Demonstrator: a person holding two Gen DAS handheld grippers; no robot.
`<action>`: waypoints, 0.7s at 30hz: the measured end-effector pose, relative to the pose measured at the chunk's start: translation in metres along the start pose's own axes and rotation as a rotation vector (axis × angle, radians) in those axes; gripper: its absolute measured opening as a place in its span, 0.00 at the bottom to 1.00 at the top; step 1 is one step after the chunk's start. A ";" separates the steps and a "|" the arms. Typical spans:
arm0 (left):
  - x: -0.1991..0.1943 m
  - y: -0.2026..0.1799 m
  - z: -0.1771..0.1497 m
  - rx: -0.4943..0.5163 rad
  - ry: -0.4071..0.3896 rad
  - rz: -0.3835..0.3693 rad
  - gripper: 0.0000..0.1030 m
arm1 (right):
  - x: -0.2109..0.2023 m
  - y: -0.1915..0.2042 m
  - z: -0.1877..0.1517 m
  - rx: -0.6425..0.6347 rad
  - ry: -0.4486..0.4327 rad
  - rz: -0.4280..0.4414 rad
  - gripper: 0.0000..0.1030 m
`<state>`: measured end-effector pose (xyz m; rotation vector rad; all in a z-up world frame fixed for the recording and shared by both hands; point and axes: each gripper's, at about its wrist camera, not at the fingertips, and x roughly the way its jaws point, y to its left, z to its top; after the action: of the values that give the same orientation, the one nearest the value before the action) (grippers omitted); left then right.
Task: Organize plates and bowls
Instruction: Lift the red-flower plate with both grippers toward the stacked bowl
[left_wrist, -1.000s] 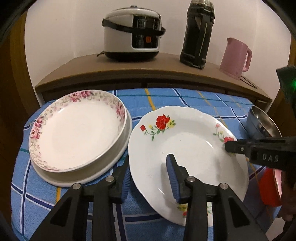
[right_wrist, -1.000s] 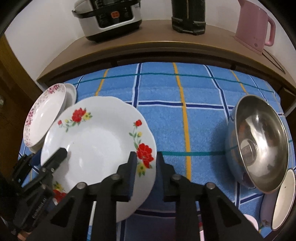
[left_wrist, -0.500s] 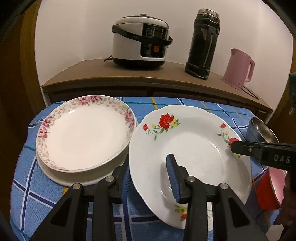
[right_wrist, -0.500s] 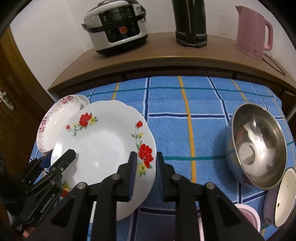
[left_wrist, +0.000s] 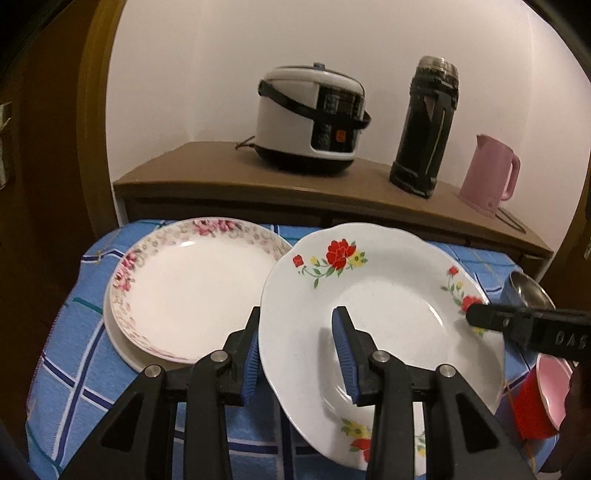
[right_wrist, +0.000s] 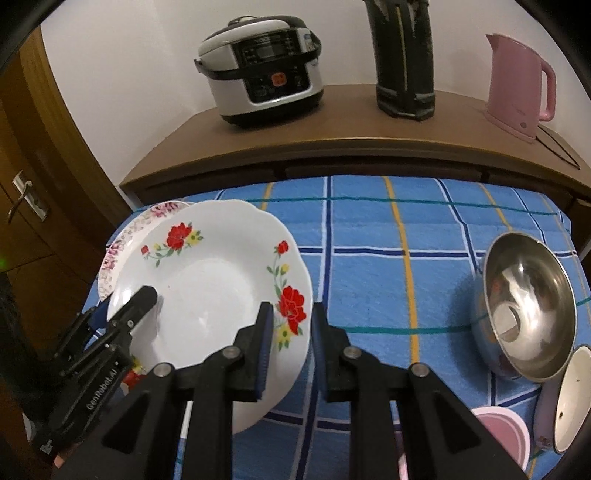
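Note:
A white plate with red flowers (left_wrist: 384, 317) (right_wrist: 214, 280) is held in the air above the blue tablecloth. My left gripper (left_wrist: 299, 350) is shut on its left rim and my right gripper (right_wrist: 290, 339) is shut on its right rim. The plate tilts a little and its left edge overlaps a pink-flowered plate (left_wrist: 195, 284) (right_wrist: 125, 240) that rests on a plain white plate (left_wrist: 122, 343) at the table's left. The right gripper also shows in the left wrist view at the plate's right rim.
A steel bowl (right_wrist: 528, 306) sits at the table's right, with a white-lined bowl (right_wrist: 569, 398) and a pink cup (right_wrist: 502, 432) near the front right. A red cup (left_wrist: 539, 398) is nearby. On the wooden shelf (right_wrist: 332, 125) behind stand a rice cooker (right_wrist: 258, 70), a black flask (right_wrist: 404, 62) and a pink kettle (right_wrist: 517, 85).
Both grippers have lifted the red-flowered plate off the cloth and moved it left, so its edge now overlaps the pink-flowered plate.

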<state>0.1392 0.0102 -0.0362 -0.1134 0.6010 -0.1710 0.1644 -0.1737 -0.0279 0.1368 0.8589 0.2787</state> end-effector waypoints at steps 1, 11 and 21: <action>0.000 0.001 0.001 -0.001 -0.006 0.001 0.38 | 0.001 0.001 -0.001 -0.002 -0.001 0.004 0.20; 0.004 0.010 0.003 -0.007 -0.011 0.015 0.38 | 0.001 0.006 -0.003 -0.008 -0.033 0.024 0.20; -0.006 0.020 0.010 -0.021 -0.050 0.033 0.38 | -0.002 0.018 0.000 -0.028 -0.068 0.046 0.20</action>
<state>0.1428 0.0312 -0.0278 -0.1278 0.5548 -0.1290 0.1596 -0.1570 -0.0225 0.1389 0.7852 0.3269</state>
